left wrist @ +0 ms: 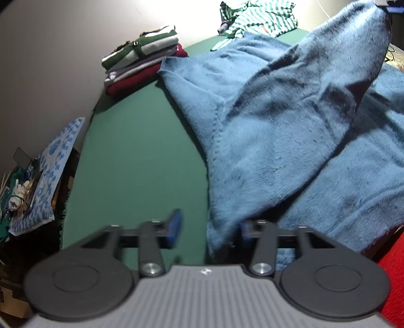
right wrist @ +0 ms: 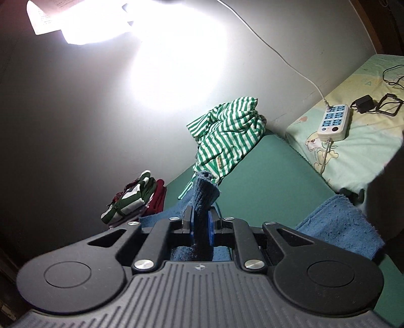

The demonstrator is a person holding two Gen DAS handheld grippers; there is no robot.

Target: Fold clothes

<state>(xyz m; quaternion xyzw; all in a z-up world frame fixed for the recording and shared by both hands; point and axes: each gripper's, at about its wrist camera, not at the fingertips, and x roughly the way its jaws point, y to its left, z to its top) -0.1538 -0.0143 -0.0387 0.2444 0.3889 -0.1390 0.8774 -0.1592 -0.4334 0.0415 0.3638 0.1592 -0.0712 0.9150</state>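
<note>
A blue knitted sweater lies spread on the green tabletop, and one part of it is pulled up into a peak toward the top right. My left gripper hangs low over the sweater's near edge. Its fingers stand apart; cloth lies between them against the right finger, and the left pad is clear of it. My right gripper is shut on a bunched fold of the blue sweater, lifted above the table. More of the sweater hangs lower right.
A stack of folded clothes sits at the back left by the wall. A crumpled green-and-white striped garment lies at the back. A power strip and cables rest on a bedsheet to the right. Clutter sits off the table's left edge.
</note>
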